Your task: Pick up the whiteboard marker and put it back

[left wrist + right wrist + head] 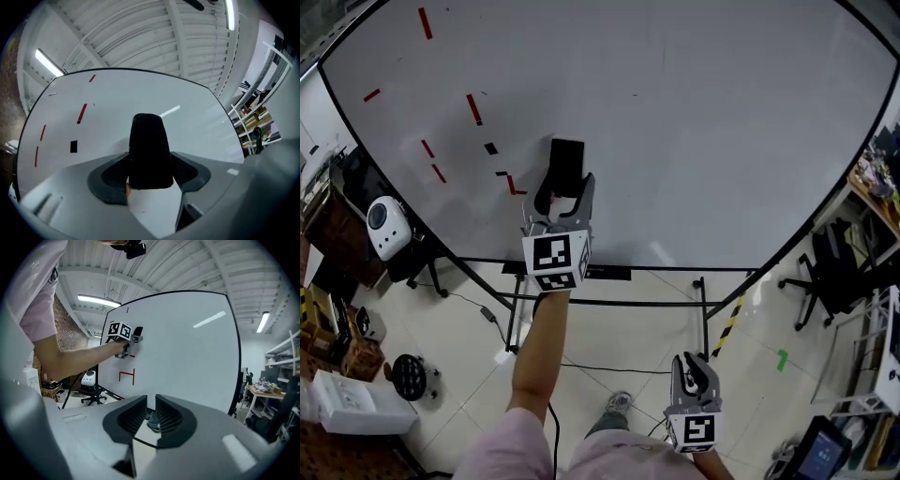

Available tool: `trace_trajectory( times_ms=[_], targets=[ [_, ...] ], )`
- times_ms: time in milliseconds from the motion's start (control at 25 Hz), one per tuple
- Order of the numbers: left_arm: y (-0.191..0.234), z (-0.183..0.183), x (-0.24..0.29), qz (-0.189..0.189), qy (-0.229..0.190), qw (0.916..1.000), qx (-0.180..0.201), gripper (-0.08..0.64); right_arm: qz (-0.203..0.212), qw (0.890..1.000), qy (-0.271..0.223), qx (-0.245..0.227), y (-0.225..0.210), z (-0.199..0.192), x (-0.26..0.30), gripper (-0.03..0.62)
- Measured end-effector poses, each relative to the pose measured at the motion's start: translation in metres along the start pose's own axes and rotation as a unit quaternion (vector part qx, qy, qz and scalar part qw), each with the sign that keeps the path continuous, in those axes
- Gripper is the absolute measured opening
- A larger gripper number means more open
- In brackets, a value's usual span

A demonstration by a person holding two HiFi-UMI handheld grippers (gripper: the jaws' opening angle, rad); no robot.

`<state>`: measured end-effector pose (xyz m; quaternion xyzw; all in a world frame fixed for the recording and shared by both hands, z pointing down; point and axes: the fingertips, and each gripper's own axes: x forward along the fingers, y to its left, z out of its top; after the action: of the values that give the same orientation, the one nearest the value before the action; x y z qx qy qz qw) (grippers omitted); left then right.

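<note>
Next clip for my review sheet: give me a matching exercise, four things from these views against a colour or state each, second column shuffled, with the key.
Column one:
1. left gripper
2. right gripper
3. slanted strokes on the whiteboard
4. tape mark on the floor

Column two:
A. green
B. fingers shut, nothing between them
C. red
D. fingers shut on a black block

Pairs: 1-D; 2-B; 3-C; 4-A
</note>
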<state>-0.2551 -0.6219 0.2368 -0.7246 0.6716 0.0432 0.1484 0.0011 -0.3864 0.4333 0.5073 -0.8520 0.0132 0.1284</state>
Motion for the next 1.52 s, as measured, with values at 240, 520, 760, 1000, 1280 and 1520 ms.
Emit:
trace_trajectory(
  times_ms=[240,520,760,1000,1280,1520],
  targets=[
    [0.011,-0.020,0.022,0.012,-0.005,0.9998,0.017,0.276,0.006,1.000,0.007,0.000,-0.004,-0.004,0.024,0.049],
    [0.014,-0.028,0.028,0.020,-0.012,0.9990,0.040,0.278,0.001,1.000,0.008,-0.006,-0.009,-0.011,0.016,0.049],
    [-0.008,-0.011,-0.024,0.003,-0.013,0.9990,0.042,0.279,-0.004,1.000,-0.005,0.003,-0.006,-0.009,-0.031,0.049],
    [-0.036,0.005,-0.089,0.011,-0.014,0.9996,0.023,0.231,0.002,0.999,-0.038,-0.001,0.009,-0.022,-0.125,0.049],
    [-0.038,0.016,-0.236,0.026,0.002,0.9982,0.053,0.208,0.031,0.999,-0.023,0.015,0.035,-0.085,-0.205,0.049],
    [-0.055,-0.002,-0.372,0.039,0.039,0.9964,0.064,0.211,0.054,0.998,-0.010,0.026,0.050,-0.118,-0.251,0.049]
  ],
)
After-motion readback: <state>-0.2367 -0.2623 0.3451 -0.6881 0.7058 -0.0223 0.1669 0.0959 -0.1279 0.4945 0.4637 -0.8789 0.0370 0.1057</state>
